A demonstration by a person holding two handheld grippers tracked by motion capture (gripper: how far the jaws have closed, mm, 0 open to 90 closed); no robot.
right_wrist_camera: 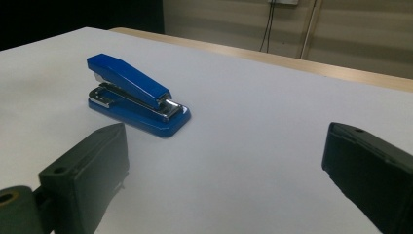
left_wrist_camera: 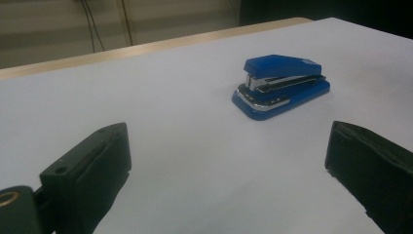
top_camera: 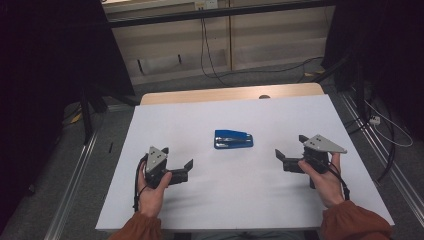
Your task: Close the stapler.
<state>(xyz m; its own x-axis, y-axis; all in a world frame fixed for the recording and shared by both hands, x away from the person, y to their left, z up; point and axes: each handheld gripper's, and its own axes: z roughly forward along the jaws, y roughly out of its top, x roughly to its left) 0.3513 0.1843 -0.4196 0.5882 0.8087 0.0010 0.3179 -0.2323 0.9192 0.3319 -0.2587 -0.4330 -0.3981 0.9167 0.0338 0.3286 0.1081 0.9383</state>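
We are holding our left gripper low over the near-left part of the white table, its jaws spread wide with nothing between them, pointing inward toward the middle. In the left gripper view the two black jaws are standing far apart at the bottom corners, framing bare tabletop.

Moving right, the blue stapler is lying flat near the centre of the table, well apart from both grippers and a little farther from us than either. It is resting on its base with its arm down, its long axis running across the table. In the left gripper view the stapler is sitting up and to the right of centre; in the right gripper view the stapler is sitting up and to the left.

Farther right, we are keeping our right gripper at the near-right, jaws likewise gaping and empty, also aimed inward.

We are judging the stapler to be rigid, fairly dense for its size, and smooth-sided, so the plastic shell may slip under a light pinch. The hinged arm may give when squeezed from above. We are thinking the safest hold is across the narrow width, jaws on the two long flanks near mid-length, low enough to catch the base.
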